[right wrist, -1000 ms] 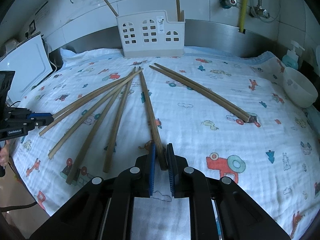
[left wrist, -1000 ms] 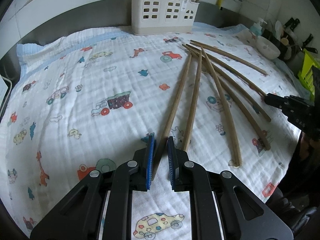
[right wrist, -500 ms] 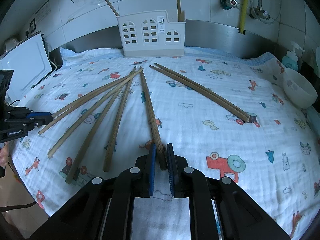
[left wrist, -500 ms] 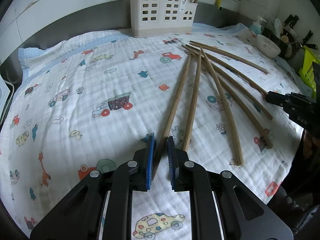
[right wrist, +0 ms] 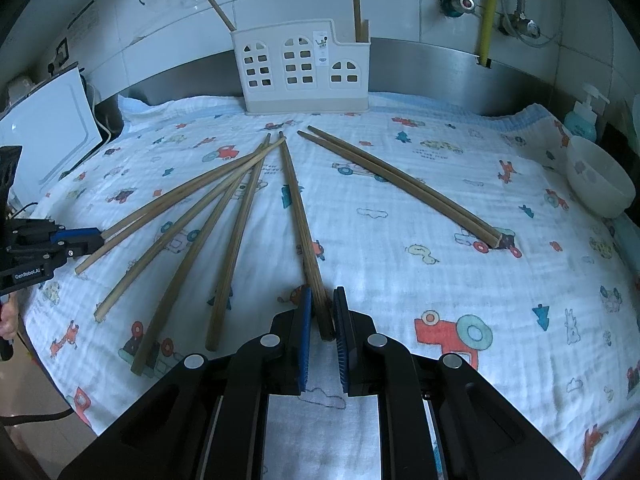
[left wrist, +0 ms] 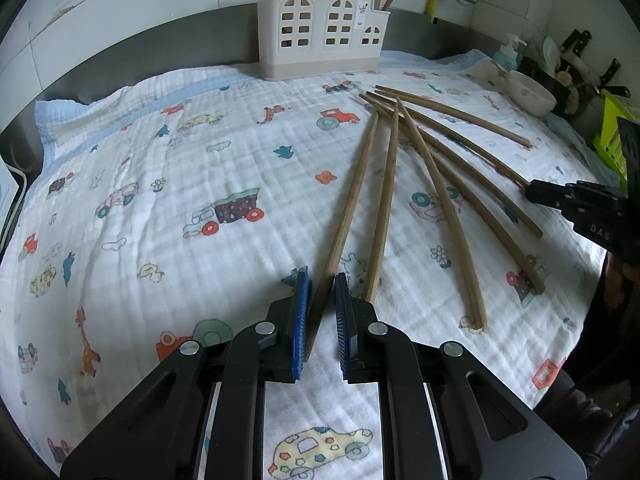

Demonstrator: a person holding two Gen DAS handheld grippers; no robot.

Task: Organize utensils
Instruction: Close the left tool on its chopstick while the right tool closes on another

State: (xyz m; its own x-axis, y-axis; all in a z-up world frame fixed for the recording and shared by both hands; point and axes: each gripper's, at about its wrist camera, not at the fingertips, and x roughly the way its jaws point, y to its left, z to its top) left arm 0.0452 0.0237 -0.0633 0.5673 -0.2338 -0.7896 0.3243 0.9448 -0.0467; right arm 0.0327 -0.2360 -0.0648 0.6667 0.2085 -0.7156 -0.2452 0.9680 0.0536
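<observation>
Several long wooden chopsticks lie fanned out on a printed white cloth. My left gripper has its jaws narrowly apart around the near end of the leftmost chopstick, which rises slightly between the pads. My right gripper likewise straddles the near end of a middle chopstick pair. A cream utensil holder with arched holes stands at the back, also in the right wrist view, with chopsticks standing in it.
A white bowl and a soap bottle stand at the right edge. A white board leans at the left. A steel backsplash and tiled wall close the back. Another chopstick pair lies to the right.
Both views have crept slightly forward; the left chopstick's near end now sits deeper between the left pads. The right gripper's jaws stay around the same chopstick pair.
</observation>
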